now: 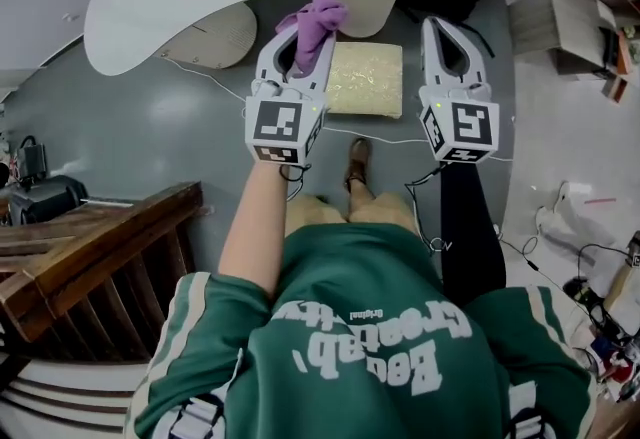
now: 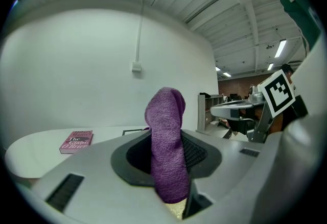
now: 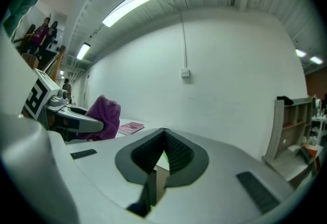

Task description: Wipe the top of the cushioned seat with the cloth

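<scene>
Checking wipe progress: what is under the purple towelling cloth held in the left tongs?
The square yellow cushioned seat, mostly visible; the purple towelling cloth and left tongs cover its left edge.

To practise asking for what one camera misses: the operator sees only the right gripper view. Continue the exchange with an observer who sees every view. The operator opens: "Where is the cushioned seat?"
Observer: The head view shows the cushioned seat below, between the two grippers.
Operator: Is the purple cloth lying on it?
Observer: No. The purple cloth sticks up out of the left gripper, which is shut on it by the seat's far left corner.
Operator: Is my gripper over the seat?
Observer: No. In the head view the right gripper is off to the right of the seat's right edge.
</scene>
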The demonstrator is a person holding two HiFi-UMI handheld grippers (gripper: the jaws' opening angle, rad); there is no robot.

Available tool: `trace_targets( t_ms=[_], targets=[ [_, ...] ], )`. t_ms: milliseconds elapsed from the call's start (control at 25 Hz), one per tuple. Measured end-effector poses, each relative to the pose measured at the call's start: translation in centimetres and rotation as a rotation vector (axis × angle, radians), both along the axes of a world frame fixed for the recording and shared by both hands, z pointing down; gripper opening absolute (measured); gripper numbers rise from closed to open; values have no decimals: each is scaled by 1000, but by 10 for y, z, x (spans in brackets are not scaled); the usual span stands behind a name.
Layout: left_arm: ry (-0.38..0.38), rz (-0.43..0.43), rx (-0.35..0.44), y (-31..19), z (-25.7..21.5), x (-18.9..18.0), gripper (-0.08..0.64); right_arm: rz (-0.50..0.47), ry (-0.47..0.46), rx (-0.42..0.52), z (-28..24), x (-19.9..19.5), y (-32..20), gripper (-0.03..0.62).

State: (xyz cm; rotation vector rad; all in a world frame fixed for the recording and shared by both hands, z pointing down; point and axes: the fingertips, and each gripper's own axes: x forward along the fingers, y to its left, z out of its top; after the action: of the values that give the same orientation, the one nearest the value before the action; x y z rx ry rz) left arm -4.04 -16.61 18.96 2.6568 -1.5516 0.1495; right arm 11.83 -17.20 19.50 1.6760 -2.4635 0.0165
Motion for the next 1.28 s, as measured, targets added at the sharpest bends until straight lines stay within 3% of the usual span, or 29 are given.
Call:
trace_targets(
  t_ms=[240, 560, 760, 920, 1280],
  targets=[
    [-19, 67, -40, -26, 33, 27, 135, 26, -21, -31, 30, 19, -18, 8],
    [-6, 174, -158, -43, 117, 55, 135, 126, -14, -22, 83, 36, -30, 8],
    [-13, 214, -286, -58, 188, 84, 135, 212, -6, -41, 120, 66, -43, 8],
    [31, 230, -427, -71, 245, 104, 134, 263, -1, -67, 154, 82, -47, 8],
    [43, 295, -692, -82, 375, 178, 134, 355, -16, -149, 220, 117, -43, 8]
  ],
)
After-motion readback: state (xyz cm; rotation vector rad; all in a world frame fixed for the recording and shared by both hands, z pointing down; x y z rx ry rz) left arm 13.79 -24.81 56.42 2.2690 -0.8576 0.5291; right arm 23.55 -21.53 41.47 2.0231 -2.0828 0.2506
